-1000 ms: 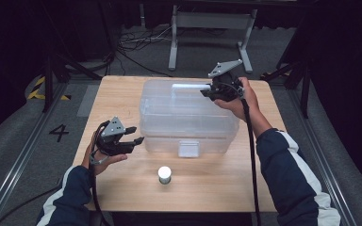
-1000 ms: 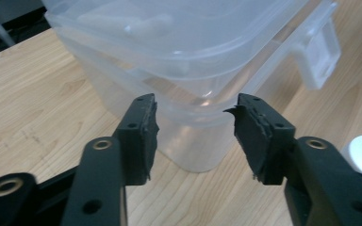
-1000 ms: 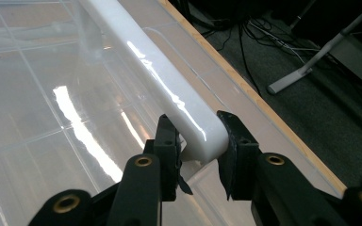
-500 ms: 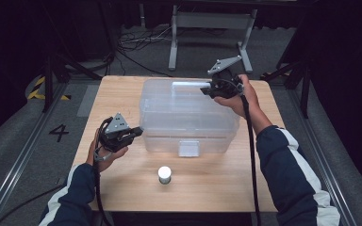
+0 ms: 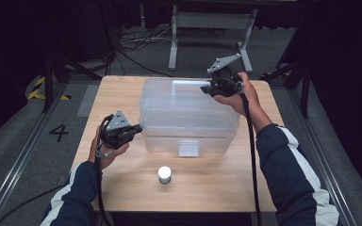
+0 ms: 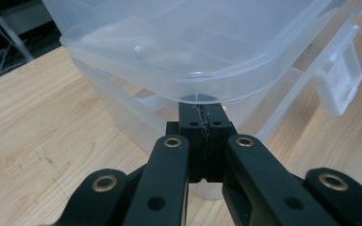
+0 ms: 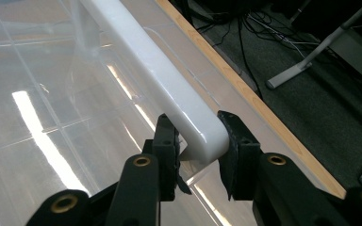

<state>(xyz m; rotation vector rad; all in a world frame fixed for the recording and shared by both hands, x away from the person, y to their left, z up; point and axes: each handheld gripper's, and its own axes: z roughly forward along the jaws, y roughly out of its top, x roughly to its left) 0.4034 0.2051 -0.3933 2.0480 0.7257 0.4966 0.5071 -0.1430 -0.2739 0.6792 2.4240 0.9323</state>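
- Your left gripper is now sitting closer to the plastic box than it was a second ago, with its tips up against the box's left end instead of hanging off to the side; your right gripper is staying where it was.
- You are holding the left gripper with its jaws pressed together and nothing between them (the left gripper view shows the two pads meeting flat). Their tips are tucking just under the overhanging rim of the lid, at a rounded corner of the box.
- You are clamping the right gripper on the white handle that runs along the far edge of the lid. One jaw is sitting on each side of the bar, near its end, and both are touching it.
- You are keeping the box in the middle of the wooden table, resting flat, with its lid on and its white latch facing you.
- You are leaving a small white-capped jar standing upright on the table, near your edge, apart from the box and from both grippers.
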